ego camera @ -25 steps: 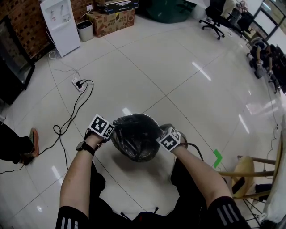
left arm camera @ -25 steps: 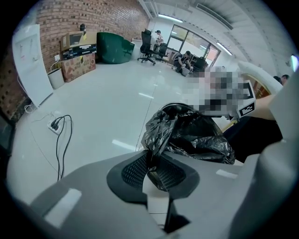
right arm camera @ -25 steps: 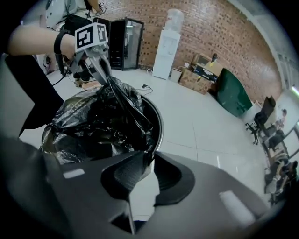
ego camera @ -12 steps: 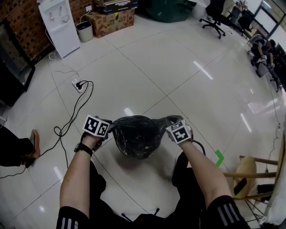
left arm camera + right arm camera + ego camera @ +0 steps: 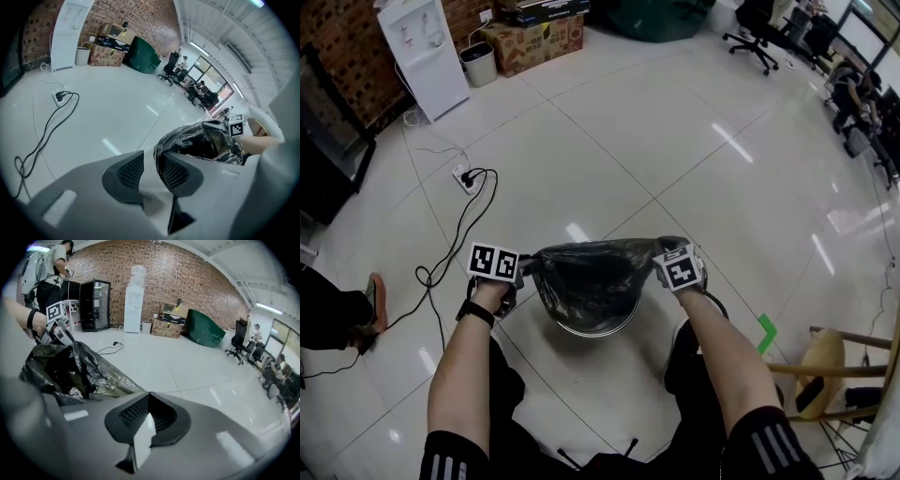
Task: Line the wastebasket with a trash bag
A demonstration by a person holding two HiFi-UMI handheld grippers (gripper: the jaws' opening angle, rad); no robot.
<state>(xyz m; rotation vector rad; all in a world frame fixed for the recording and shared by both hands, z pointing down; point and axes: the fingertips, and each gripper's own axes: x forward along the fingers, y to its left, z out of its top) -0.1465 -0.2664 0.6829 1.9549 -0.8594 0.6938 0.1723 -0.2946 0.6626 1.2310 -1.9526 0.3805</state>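
- The bag (image 5: 586,281) is thin, black, crinkly film. I judge it nearly weightless, limp and slick, and likely to tear if dragged hard over an edge.
- It hangs stretched between my two tools with its mouth open, sagging into the wastebasket (image 5: 595,329). That stands on the floor (image 5: 628,141) just in front of me, its pale rim showing below the bag on my side.
- My right tool (image 5: 149,397) is closed, with the bag's edge running into its tips.
- My left tool (image 5: 151,154) has its jaws a little apart. The bag's rim lies between the tips, but I can't see the pads squeezing it, so that hold looks loose.
- The place to hold is the hem, at opposite sides, taking a gathered fold instead of a single layer, since slick film slides out of a light pinch.
- The mouth must spread wider than the rim before folding down over it, and the wastebasket may shift on this glossy floor.
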